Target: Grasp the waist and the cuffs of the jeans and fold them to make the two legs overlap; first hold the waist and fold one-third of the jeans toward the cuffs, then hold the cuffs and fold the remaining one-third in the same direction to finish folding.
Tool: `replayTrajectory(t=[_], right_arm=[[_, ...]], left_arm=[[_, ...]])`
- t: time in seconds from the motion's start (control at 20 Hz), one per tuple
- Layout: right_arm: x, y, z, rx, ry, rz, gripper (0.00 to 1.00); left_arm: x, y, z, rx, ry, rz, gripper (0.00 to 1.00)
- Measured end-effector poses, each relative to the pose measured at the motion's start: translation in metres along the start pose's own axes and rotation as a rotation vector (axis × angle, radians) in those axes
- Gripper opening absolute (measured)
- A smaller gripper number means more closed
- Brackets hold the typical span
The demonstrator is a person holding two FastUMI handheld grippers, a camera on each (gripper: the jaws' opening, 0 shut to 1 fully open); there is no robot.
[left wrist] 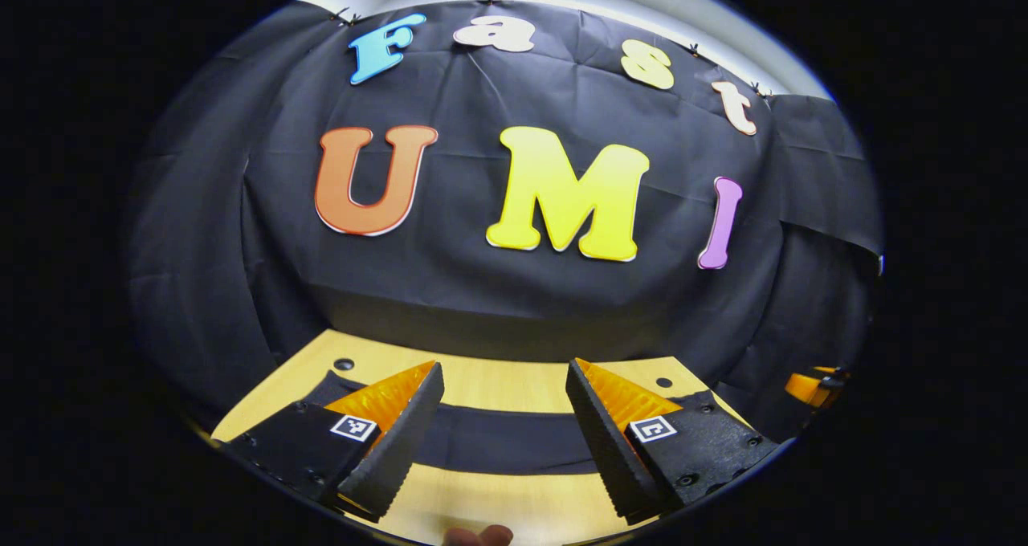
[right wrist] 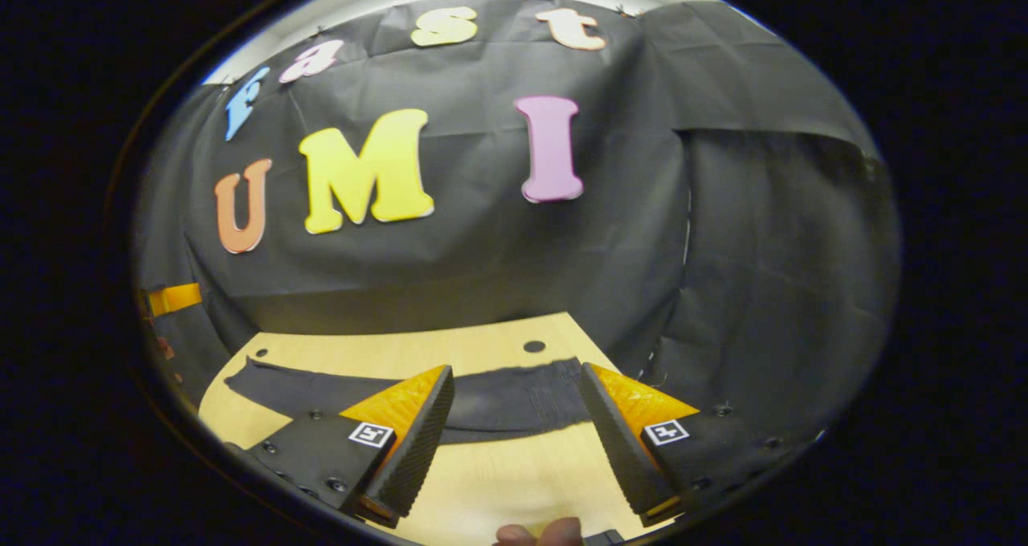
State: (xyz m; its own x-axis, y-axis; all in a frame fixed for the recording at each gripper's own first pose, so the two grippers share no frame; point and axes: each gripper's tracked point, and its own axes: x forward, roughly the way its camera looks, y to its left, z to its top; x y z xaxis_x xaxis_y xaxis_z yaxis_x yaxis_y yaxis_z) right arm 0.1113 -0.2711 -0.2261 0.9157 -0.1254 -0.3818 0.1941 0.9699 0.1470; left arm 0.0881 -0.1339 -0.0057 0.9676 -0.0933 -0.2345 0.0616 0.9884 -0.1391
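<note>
The dark, flat-lying jeans (left wrist: pixel 498 438) stretched left to right across the pale wooden table (left wrist: pixel 498 381), beyond both claws. The left gripper (left wrist: pixel 504 433) hung released above the near edge, its black ribbed fingers (left wrist: pixel 401 442) spread wide and apart from the cloth. The right gripper (right wrist: pixel 518 442) was likewise released, hovering over the jeans (right wrist: pixel 498 401) near the table's (right wrist: pixel 482 474) right end.

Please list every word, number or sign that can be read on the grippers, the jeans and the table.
No words or numbers are readable.
left gripper: a square black-and-white coded marker on each of its jaws, no text.
right gripper: the same markers, no text.
jeans: no readable label.
table: no print.
</note>
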Motion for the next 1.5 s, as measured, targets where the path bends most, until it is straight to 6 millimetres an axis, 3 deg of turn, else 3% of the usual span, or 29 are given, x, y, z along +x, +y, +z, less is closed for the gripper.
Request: replayTrajectory(t=[0.15,0.2,0.25,0.3,0.4,0.6,0.75,0.85,1.0,1.05,1.2,1.25,1.3,1.5], right_arm=[[0.052,-0.041,-0.038,0.056,0.068,-0.063,0.93],[0.074,-0.054,-0.05,0.071,0.09,-0.079,0.98],[0.1,-0.064,-0.064,0.089,0.121,-0.097,0.93],[0.12,-0.075,-0.077,0.106,0.15,-0.112,0.98],[0.165,-0.096,-0.1,0.112,0.192,-0.15,0.99],[0.216,-0.114,-0.13,0.131,0.253,-0.166,0.99],[0.227,-0.113,-0.146,0.13,0.295,-0.138,0.99],[0.229,-0.109,-0.151,0.156,0.306,-0.105,0.89],[0.233,-0.098,-0.154,0.156,0.328,-0.062,0.62],[0.234,-0.093,-0.145,0.138,0.334,-0.05,0.53],[0.236,-0.09,-0.142,-0.003,0.337,-0.089,0.21],[0.231,-0.09,-0.138,-0.03,0.344,-0.107,0.05],[0.224,-0.088,-0.13,-0.035,0.345,-0.114,0.0],[0.199,-0.069,-0.091,0.006,0.304,-0.097,0.01]], left_arm=[[-0.003,0.004,0.004,0.01,0.025,0.032,0.99],[-0.005,0.007,0.005,0.012,0.024,0.044,0.98],[-0.005,0.008,0.008,0.019,0.027,0.054,0.98],[-0.007,0.008,0.007,0.027,0.033,0.065,0.98],[-0.009,0.011,0.007,0.031,0.047,0.09,0.98],[-0.016,0.018,-0.003,0.027,0.078,0.149,0.99],[-0.018,0.023,-0.011,0.016,0.099,0.185,0.98],[-0.019,0.025,-0.017,0.002,0.119,0.199,0.98],[-0.023,0.034,-0.03,-0.04,0.151,0.227,0.99],[-0.024,0.037,-0.033,-0.061,0.157,0.235,0.99],[-0.032,0.051,-0.034,-0.087,0.157,0.265,0.98],[-0.033,0.057,-0.033,-0.09,0.152,0.274,0.98],[-0.036,0.064,-0.033,-0.091,0.147,0.284,0.99],[-0.052,0.095,-0.032,-0.083,0.125,0.32,0.99]])
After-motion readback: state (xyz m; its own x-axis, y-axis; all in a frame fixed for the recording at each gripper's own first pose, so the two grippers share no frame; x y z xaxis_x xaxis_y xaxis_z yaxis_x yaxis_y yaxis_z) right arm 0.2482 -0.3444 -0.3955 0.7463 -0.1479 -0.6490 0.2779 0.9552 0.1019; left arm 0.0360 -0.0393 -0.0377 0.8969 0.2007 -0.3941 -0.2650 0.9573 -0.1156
